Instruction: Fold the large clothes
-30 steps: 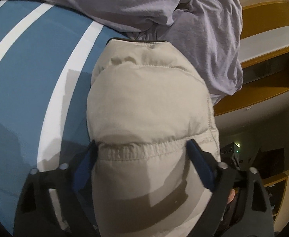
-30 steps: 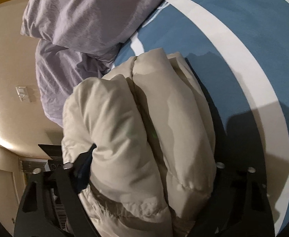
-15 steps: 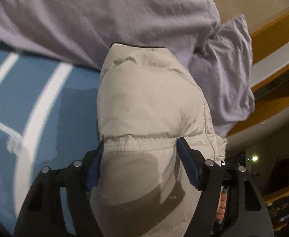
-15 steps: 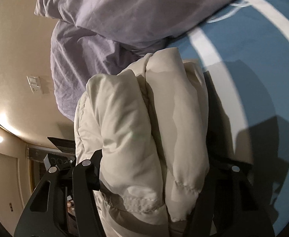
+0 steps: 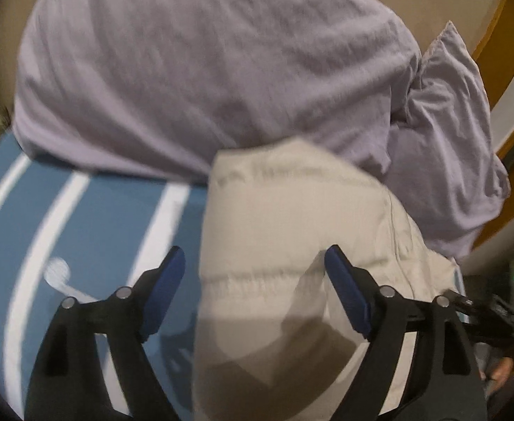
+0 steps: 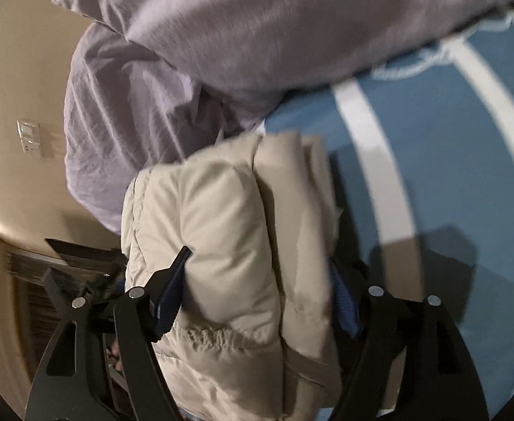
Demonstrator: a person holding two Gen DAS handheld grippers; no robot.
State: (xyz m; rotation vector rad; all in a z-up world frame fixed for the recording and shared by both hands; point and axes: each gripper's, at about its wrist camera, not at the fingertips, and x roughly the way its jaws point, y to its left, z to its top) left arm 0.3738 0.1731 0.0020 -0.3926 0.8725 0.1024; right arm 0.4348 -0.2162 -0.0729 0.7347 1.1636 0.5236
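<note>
1. Puffy beige quilted jacket (image 5: 292, 245), folded into a thick bundle — lies on blue white-striped cover (image 5: 109, 217), against crumpled lilac bedding (image 5: 204, 70).
2. Left gripper (image 5: 253, 273): jaws opening, left pad clear of the jacket.
3. Right gripper (image 6: 260, 270): jaws opening — bundle between, pads touching.

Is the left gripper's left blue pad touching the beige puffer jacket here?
Apart. The left wrist view shows blue bedding between the left gripper's opening left pad and the jacket.

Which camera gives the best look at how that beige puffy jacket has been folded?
The right wrist view: it looks at the jacket edge-on, so its stacked folded layers show side by side. The left wrist view shows only the jacket's broad quilted top and elastic band, blurred.
</note>
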